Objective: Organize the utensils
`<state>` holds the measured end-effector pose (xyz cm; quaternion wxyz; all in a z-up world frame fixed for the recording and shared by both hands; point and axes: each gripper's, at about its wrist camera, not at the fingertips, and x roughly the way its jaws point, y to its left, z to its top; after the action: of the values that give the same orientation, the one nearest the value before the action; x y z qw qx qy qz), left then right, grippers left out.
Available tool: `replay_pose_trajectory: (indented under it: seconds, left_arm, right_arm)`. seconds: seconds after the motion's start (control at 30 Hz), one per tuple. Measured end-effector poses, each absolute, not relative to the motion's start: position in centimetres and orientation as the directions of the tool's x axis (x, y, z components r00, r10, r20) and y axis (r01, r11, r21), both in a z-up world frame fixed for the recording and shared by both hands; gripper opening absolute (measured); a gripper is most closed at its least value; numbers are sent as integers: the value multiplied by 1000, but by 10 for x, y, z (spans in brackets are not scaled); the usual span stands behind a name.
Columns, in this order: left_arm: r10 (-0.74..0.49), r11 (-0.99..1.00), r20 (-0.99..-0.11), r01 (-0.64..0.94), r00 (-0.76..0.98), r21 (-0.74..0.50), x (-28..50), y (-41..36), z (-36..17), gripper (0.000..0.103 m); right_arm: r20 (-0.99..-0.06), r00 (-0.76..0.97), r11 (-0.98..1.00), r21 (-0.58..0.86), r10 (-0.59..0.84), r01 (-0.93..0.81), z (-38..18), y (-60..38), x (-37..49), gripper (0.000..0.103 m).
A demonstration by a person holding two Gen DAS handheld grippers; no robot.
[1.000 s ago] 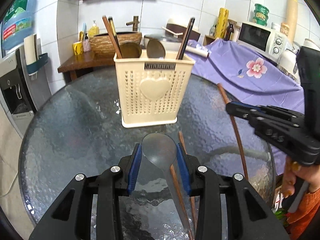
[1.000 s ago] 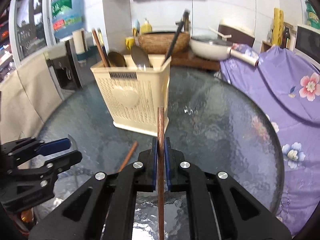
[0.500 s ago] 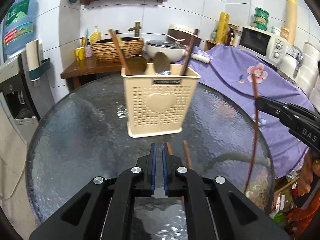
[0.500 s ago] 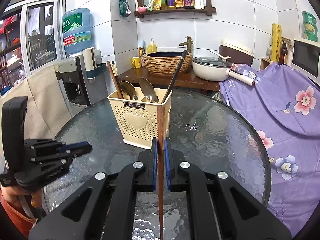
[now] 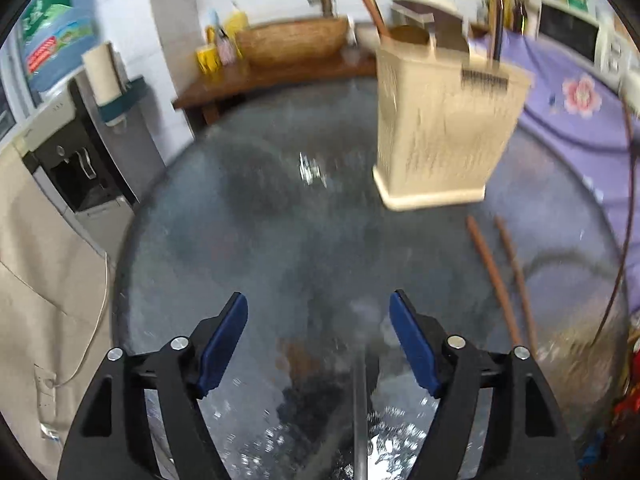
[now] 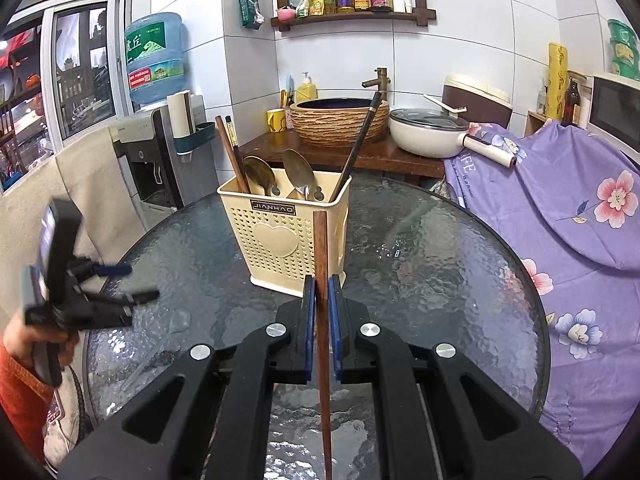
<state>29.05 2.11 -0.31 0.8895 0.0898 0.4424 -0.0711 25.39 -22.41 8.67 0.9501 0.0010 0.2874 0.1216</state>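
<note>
Right gripper (image 6: 319,292) is clamped on a brown chopstick (image 6: 322,248), held upright short of the cream utensil holder (image 6: 286,236). Left gripper (image 5: 319,320) jaws have just been opening, nothing gripped; a spoon handle (image 5: 359,408) lies below. Two chopsticks (image 5: 494,276) remain on the glass table (image 5: 260,248). Step in hand: chopstick delivery. Next: tip aligned over a compartment, then released.
</note>
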Motion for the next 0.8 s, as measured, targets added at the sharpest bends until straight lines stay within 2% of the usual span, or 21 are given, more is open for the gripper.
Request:
replay_pose_trajectory:
  seconds: [0.2,0.3,0.4,0.57,0.8]
  left_arm:
    - [7,963,-840,223,542,153,298,1,-46,73]
    - [-30,974,-840,204,541,96,302,6,-49,71]
    - [-58,976,-844,208,533,64,304,5,-49,62]
    - [-87,976,-845,217,528,35,309,1,-48,37]
    - [-87,977,-832,208,548,35,313,-3,-44,35]
  right_arm:
    - [-548,805,971,66,227,-229,87,-221,254,7]
    - [-545,806,970,66,232,-234,88,-220,253,7]
    - [-543,806,969,66,235,-238,89,-219,253,7]
    - [-543,806,969,71,237,-238,88,-219,253,7]
    - [-542,805,968,71,241,-241,88,-219,253,7]
